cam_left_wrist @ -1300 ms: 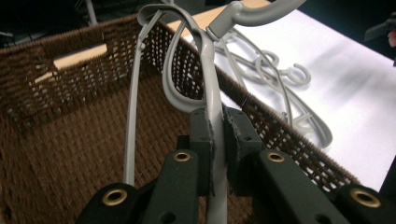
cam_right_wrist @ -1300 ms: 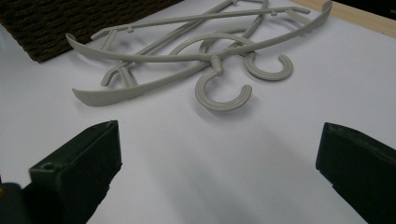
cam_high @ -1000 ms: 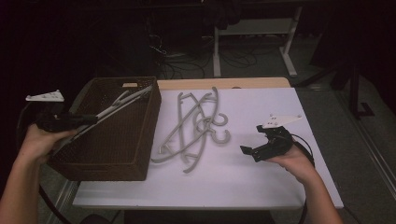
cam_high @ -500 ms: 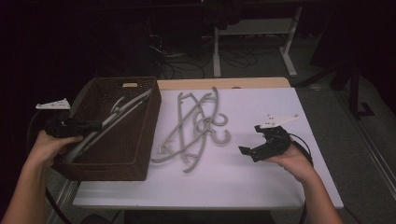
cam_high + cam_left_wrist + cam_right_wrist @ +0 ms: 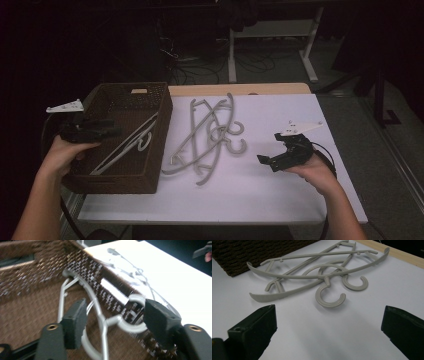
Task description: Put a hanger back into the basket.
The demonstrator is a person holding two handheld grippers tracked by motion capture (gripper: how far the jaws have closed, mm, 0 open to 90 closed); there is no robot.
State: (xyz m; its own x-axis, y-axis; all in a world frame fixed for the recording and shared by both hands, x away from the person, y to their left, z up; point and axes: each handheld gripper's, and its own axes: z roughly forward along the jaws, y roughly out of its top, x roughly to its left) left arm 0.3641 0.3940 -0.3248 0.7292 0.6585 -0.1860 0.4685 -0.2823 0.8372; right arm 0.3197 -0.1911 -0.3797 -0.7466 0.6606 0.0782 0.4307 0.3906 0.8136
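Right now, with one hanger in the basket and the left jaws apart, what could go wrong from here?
1. The left gripper has just been opening, and the hanger lies between its pads without being pressed; pulling back might snag the hook and drag it along.
2. The pile on the table is interlocked, so the open right gripper may lift several at once.
3. The hanger leans toward the basket wall and could block the next one.

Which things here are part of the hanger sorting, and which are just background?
In the job:
- hanger in the basket, between the open left tool, whose jaws have just been opening
- brown basket
- hanger pile
- right tool, open

Lying about:
- floor cables
- white table legs
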